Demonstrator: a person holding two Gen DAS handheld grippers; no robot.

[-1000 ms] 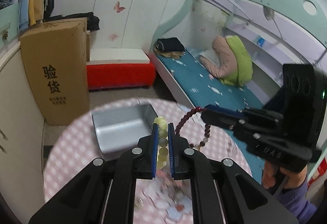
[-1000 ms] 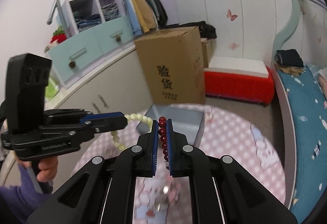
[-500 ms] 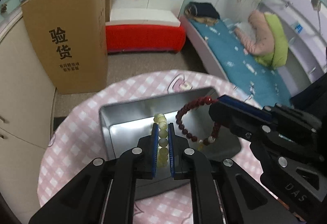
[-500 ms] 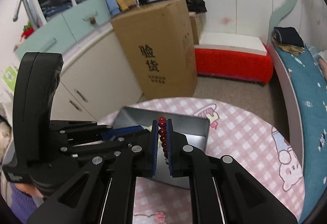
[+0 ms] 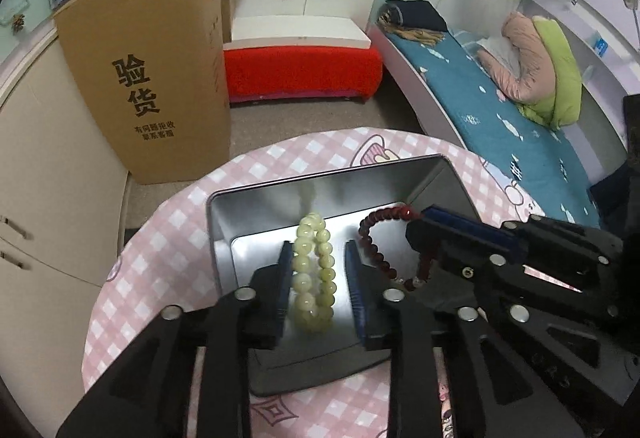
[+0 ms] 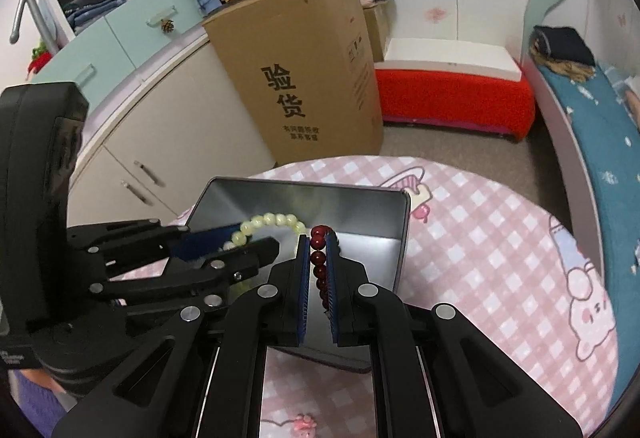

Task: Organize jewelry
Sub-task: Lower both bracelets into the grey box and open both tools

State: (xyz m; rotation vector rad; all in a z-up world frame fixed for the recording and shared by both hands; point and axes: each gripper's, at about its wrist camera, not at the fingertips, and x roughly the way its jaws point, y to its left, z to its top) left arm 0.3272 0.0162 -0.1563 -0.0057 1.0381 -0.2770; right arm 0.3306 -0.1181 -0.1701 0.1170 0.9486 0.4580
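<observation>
A silver metal tin [image 5: 224,222] lies open on the round pink checked table [image 5: 160,246]. My left gripper [image 5: 318,250] is open over the tin, and a pale green bead bracelet [image 5: 314,270] lies between its spread fingers inside the tin. My right gripper [image 6: 318,242] is shut on a dark red bead bracelet [image 6: 318,258] and holds it over the tin [image 6: 360,210]. In the left wrist view the red bracelet [image 5: 374,246] hangs from the right gripper, to the right of the green one. The green bracelet [image 6: 268,220] shows beside the left gripper in the right wrist view.
A tall cardboard box [image 5: 152,78] stands on the floor behind the table, beside cream cabinets [image 6: 160,142]. A red bench [image 5: 300,70] sits at the back wall. A bed with blue bedding [image 5: 500,110] runs along the right.
Both grippers have come down over the tin. My left gripper has opened and let go of the green bracelet, which now lies in the tin. The right stays shut on the red bracelet.
</observation>
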